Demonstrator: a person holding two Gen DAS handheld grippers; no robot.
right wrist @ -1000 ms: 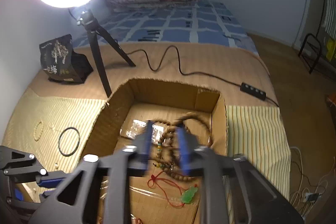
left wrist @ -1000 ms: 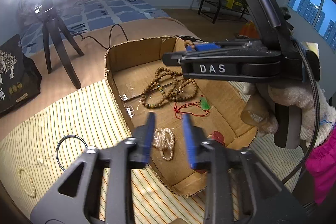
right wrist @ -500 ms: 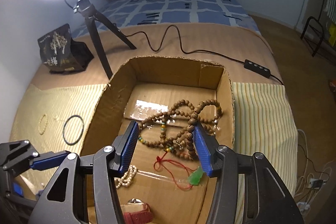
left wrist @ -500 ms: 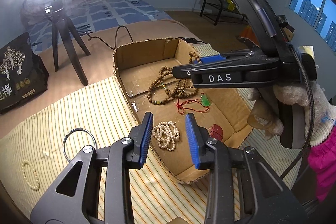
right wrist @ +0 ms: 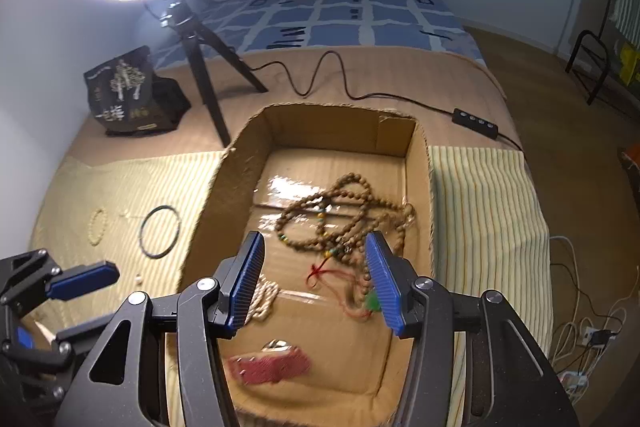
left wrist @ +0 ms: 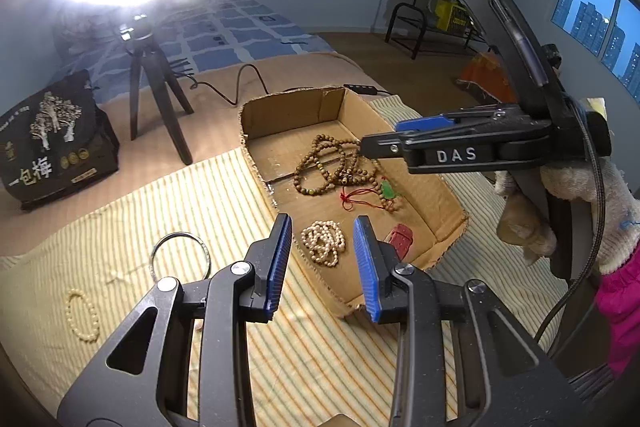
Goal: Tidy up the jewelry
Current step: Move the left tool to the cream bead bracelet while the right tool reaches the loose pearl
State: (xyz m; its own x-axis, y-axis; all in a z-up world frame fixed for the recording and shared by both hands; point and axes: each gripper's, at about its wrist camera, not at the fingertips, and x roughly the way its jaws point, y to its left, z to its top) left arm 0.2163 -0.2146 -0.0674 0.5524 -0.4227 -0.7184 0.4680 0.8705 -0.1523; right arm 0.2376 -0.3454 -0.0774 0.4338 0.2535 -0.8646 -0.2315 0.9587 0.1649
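Both the left hand-held gripper [left wrist: 322,263] and right hand-held gripper [right wrist: 316,281] hang apart, empty. The thin dark metal bangle [left wrist: 179,254], lower left on the striped cloth, looks stiff, light, slippery: pinch its rim.

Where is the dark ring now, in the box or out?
Out. The ring lies on the striped cloth, left of the box.

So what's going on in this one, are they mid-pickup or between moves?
Between moves. A person holds a gripper in each hand above a cardboard box on a striped cloth. The left gripper and right gripper are both open and hold nothing. In the box lie a brown bead necklace, a pale bead strand, a green pendant on red cord and a red piece. A dark ring and a pale bracelet lie on the cloth.
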